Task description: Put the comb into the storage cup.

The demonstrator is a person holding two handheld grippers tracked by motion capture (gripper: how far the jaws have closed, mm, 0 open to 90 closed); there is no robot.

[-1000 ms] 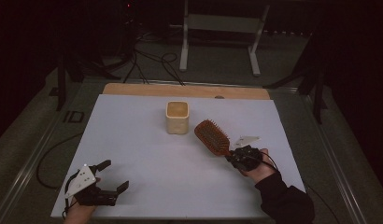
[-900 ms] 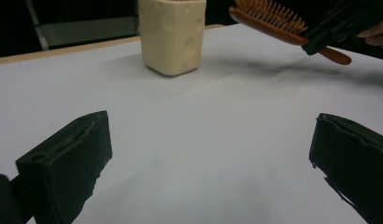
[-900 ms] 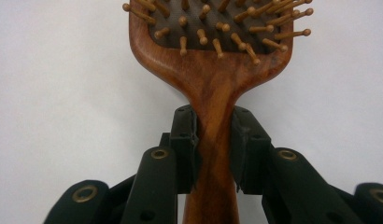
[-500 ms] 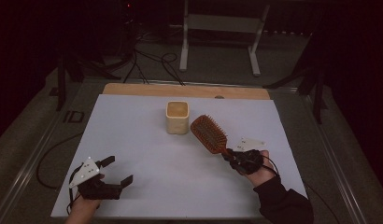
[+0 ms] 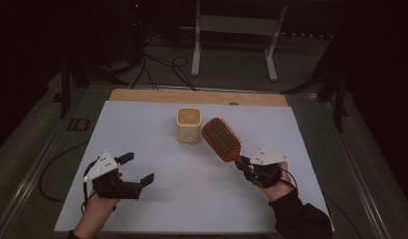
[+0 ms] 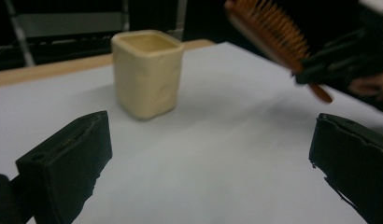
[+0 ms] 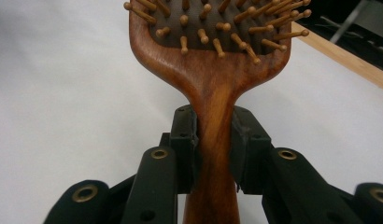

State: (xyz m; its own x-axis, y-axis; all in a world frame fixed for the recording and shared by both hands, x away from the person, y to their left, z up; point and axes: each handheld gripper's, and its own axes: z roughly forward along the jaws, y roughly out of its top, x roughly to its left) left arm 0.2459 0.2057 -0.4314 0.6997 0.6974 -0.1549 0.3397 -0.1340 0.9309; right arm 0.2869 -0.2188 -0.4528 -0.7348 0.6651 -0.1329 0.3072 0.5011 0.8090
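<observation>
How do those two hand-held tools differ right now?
The left tool is open and holds nothing; the right tool is shut on the brush handle. The left one points at the cup from afar; the right one holds its brush beside the cup. Both are black.

Plenty of open surface (image 5: 192,199) between the two hands, nothing lying there. Only thing standing on it is the cream cup (image 5: 188,125), toward the far middle. The hairbrush (image 5: 222,139) hangs in the air just right of the cup, so that gap is tight. Left of the cup it's wide open to the edge.
</observation>
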